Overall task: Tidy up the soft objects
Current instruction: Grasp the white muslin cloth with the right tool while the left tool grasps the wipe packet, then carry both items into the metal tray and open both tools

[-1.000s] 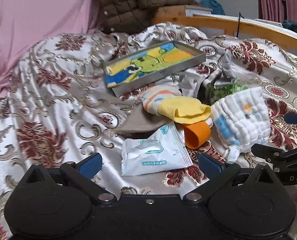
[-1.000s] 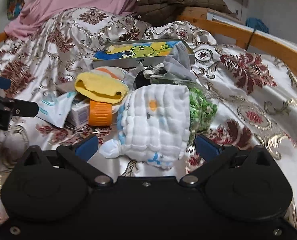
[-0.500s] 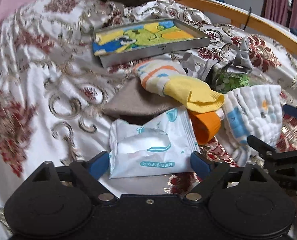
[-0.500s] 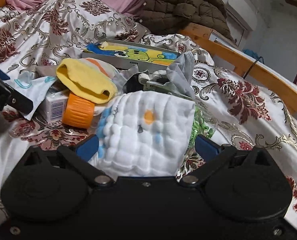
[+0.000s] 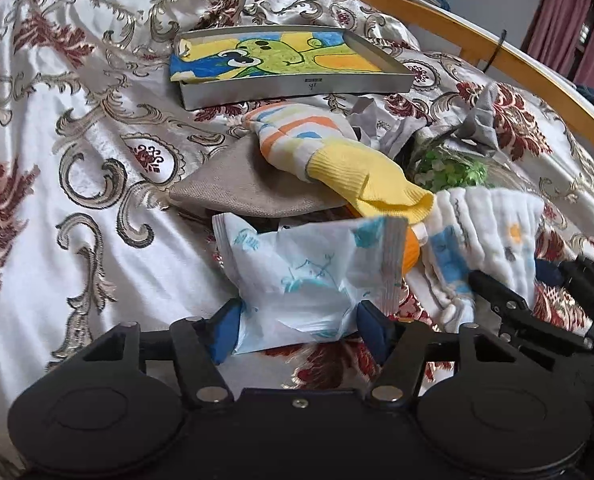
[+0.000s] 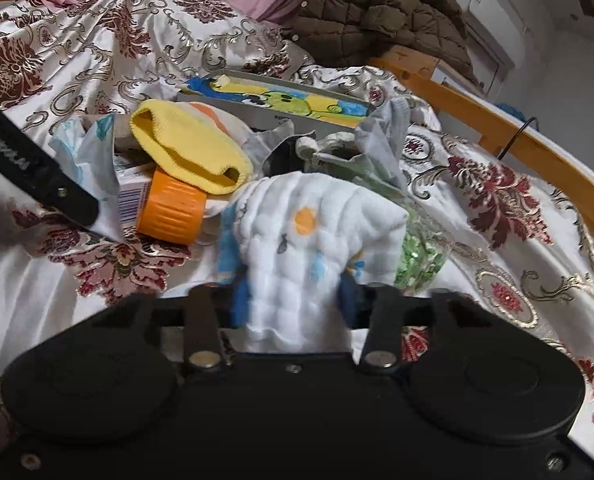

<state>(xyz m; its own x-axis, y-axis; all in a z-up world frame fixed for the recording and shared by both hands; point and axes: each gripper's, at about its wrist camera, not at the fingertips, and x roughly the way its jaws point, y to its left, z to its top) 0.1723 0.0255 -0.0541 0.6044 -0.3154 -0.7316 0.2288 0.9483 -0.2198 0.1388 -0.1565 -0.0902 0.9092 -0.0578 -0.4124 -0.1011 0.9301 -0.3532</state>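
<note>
My left gripper (image 5: 297, 326) is shut on a white and blue wet-wipe pack (image 5: 309, 280), which crumples between the blue pads. My right gripper (image 6: 293, 300) is shut on a white quilted cloth (image 6: 317, 236) with blue and orange prints; the cloth also shows in the left wrist view (image 5: 485, 236). A yellow striped sock (image 5: 337, 160) lies over a tan cloth (image 5: 241, 188) in the pile. The right gripper (image 5: 545, 300) shows at the right edge of the left wrist view.
A metal tray (image 5: 297, 86) with a cartoon towel lies behind the pile on the patterned bedspread (image 5: 97, 140). An orange-capped bottle (image 6: 173, 208), a small box (image 6: 131, 196), grey cloth (image 6: 381, 140) and a green item (image 6: 417, 256) sit in the pile. A wooden bed rail (image 6: 497, 128) runs at right.
Both grippers moved forward and closed. The left one now pinches the wipe pack; the right one now pinches the white quilted cloth.
</note>
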